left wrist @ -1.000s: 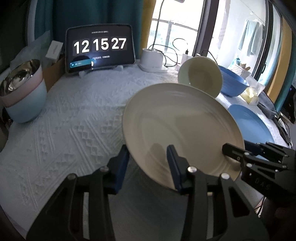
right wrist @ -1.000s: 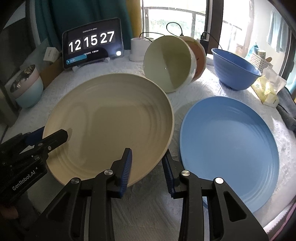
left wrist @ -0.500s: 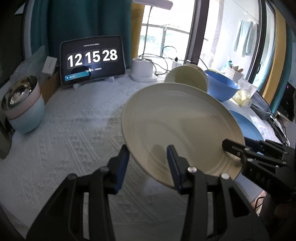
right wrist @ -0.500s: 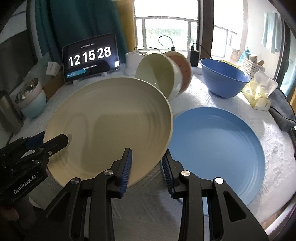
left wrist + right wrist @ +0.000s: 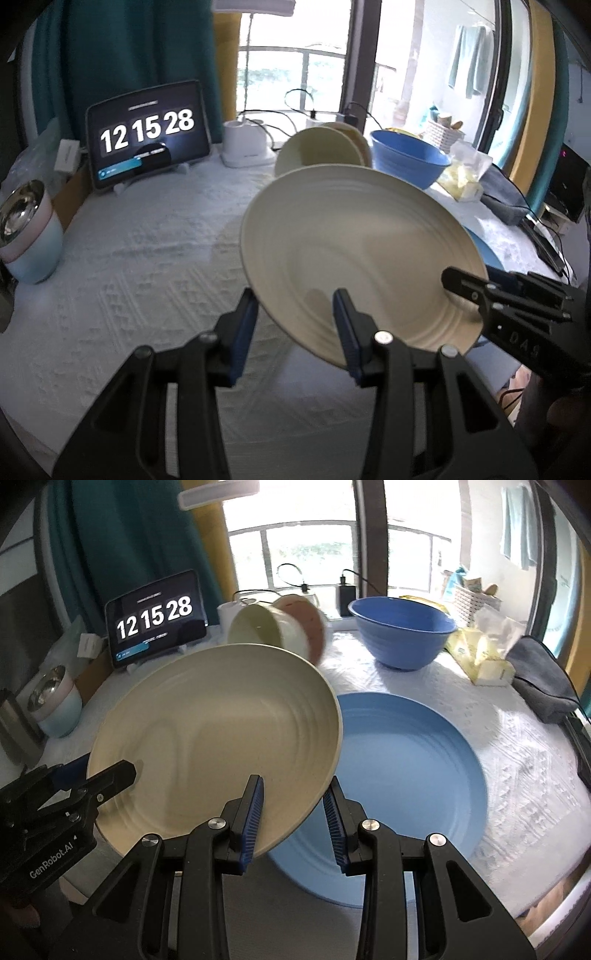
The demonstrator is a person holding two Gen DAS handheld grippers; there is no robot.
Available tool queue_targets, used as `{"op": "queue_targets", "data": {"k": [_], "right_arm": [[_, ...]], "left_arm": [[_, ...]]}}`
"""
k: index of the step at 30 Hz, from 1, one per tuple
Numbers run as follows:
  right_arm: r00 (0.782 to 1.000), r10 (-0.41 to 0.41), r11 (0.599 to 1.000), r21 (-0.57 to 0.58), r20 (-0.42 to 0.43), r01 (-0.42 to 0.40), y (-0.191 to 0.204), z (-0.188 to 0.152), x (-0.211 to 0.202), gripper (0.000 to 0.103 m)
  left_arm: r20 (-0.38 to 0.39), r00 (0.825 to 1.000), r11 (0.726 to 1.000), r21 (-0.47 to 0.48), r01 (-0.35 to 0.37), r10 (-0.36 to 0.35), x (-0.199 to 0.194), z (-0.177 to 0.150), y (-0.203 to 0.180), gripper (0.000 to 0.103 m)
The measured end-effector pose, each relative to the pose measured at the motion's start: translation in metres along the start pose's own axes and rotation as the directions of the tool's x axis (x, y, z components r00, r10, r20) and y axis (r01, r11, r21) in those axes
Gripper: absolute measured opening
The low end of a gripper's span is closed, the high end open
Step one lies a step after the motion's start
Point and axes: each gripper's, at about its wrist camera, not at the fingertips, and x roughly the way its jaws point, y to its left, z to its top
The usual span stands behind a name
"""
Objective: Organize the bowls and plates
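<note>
Cream plate (image 5: 354,251) clamped at its rim between left claw (image 5: 295,325) and right claw (image 5: 465,291), above the white tablecloth (image 5: 147,266).

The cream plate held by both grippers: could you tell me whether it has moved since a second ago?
Yes. The cream plate has shifted right, now overlapping the blue plate on the table.

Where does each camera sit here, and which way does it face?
Left wrist: on the left gripper, looking down its fingers at the cream plate; the right gripper enters from the right.
Right wrist: on the right gripper, over cream plate and blue plate.
Shared: cream plate, clock tablet, blue bowl.
</note>
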Motion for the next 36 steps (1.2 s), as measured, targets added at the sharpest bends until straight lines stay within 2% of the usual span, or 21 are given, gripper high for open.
{"op": "queue_targets", "data": {"k": [18,36], "right_arm": [[0.999,-0.032,0.996,0.084,0.009,0.031,-0.06,-0.009,-0.011,0.036],[0.999,-0.032,0.99,0.14,-0.025,0.035,-0.103,-0.023,-0.005,0.036]], "left_arm": [[-0.029,0.999,0.996,0.074,0.039,-0.037,0.013,0.01,-0.058,0.043],[-0.109,0.994,0.995,0.102,0.018,-0.006,0.037,0.005,-0.095,0.043]]}}
